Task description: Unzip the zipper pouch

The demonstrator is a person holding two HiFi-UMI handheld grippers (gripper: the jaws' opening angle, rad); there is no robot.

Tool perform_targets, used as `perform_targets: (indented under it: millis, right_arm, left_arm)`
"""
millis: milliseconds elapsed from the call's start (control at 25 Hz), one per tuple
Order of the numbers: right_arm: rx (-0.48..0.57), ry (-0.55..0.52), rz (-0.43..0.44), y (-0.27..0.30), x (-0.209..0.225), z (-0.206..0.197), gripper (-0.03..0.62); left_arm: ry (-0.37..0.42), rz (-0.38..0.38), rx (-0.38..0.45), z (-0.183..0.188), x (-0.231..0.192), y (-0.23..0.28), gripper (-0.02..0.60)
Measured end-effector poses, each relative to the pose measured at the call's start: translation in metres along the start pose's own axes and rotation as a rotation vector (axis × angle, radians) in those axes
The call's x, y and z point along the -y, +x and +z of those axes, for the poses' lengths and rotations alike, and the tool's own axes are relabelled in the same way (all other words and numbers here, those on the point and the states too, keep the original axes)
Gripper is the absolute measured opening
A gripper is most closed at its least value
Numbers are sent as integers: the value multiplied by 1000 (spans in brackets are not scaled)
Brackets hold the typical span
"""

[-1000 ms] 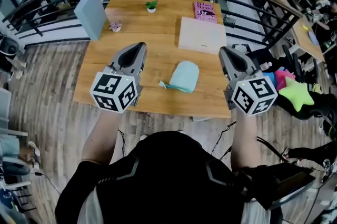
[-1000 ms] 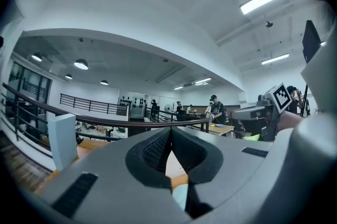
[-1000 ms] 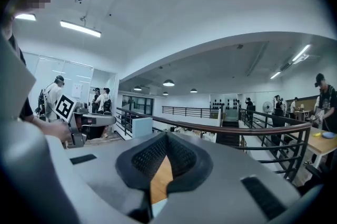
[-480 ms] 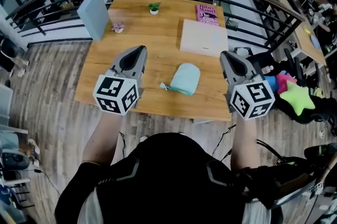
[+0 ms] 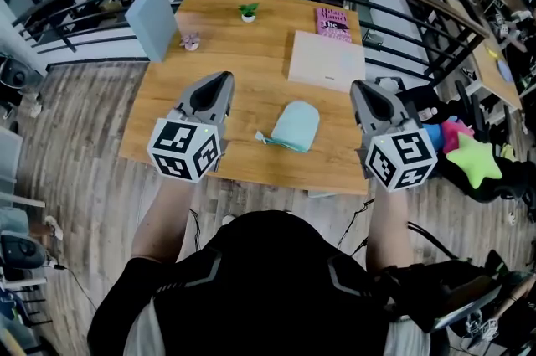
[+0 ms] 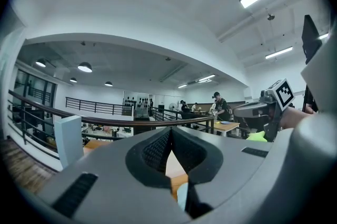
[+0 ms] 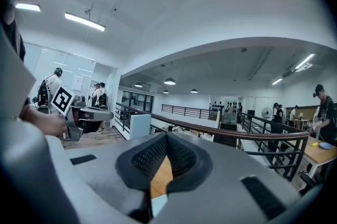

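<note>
Head view: pink book [image 5: 333, 23] beyond zipper pouch [image 5: 296, 125].

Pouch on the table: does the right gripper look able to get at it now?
Probably yes. The pouch lies in the open on the table, with nothing between it and the right gripper, which is held shut and empty off to its side.

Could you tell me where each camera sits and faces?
Head view: on the head, steeply down at table and pouch; forearms, left gripper, right gripper show.
Left gripper view: rides that gripper, level along its shut jaws; right gripper at right.
Right gripper view: likewise; left gripper at left.
All share the table.
</note>
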State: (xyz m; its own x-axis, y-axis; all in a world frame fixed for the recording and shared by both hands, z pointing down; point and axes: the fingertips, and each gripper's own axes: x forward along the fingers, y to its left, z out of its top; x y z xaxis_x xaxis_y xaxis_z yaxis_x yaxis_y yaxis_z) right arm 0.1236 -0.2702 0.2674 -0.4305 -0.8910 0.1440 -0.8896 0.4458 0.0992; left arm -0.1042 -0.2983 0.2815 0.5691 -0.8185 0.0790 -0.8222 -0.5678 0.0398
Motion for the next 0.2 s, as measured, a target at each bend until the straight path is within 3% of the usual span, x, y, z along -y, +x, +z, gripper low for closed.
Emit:
perform_targets:
  millis: [200]
  right_arm:
    - [0, 4, 3, 0, 5, 1, 8]
  left_arm:
    - [-4, 6, -3, 0, 1, 2, 29]
